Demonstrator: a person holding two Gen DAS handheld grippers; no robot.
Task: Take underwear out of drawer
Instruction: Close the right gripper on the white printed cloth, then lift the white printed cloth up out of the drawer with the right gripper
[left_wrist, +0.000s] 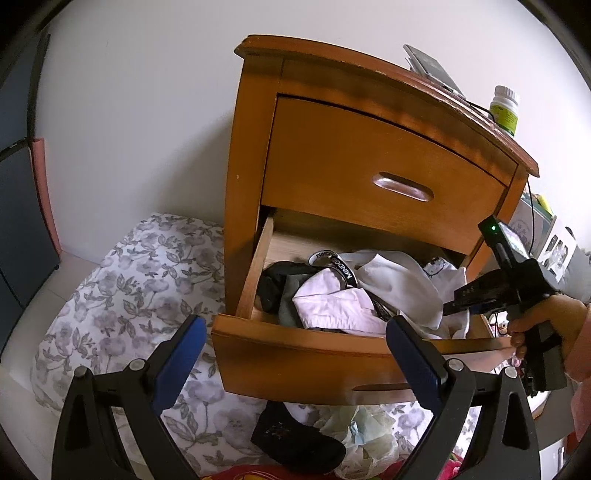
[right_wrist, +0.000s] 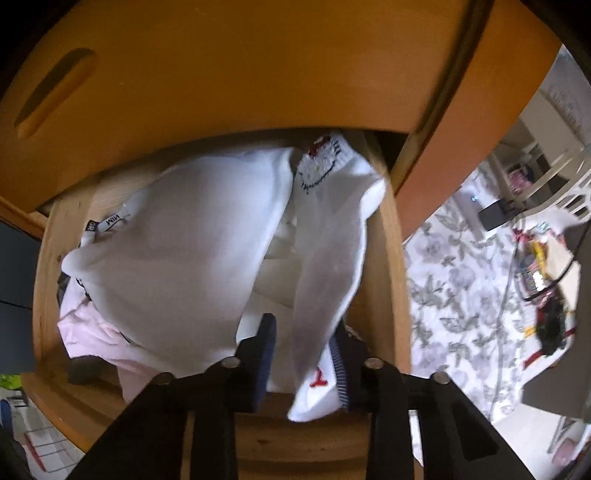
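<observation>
Right hand-held gripper (right_wrist: 303, 354) pinches white underwear (right_wrist: 325, 266); waistband (left_wrist: 341, 267) reads "MIND".

The wooden drawer (left_wrist: 314, 354) is pulled open, full of rumpled white and dark underwear (left_wrist: 369, 291), with a white cartoon-cat pair (right_wrist: 325, 258) hanging at its 3 o'clock side.
</observation>
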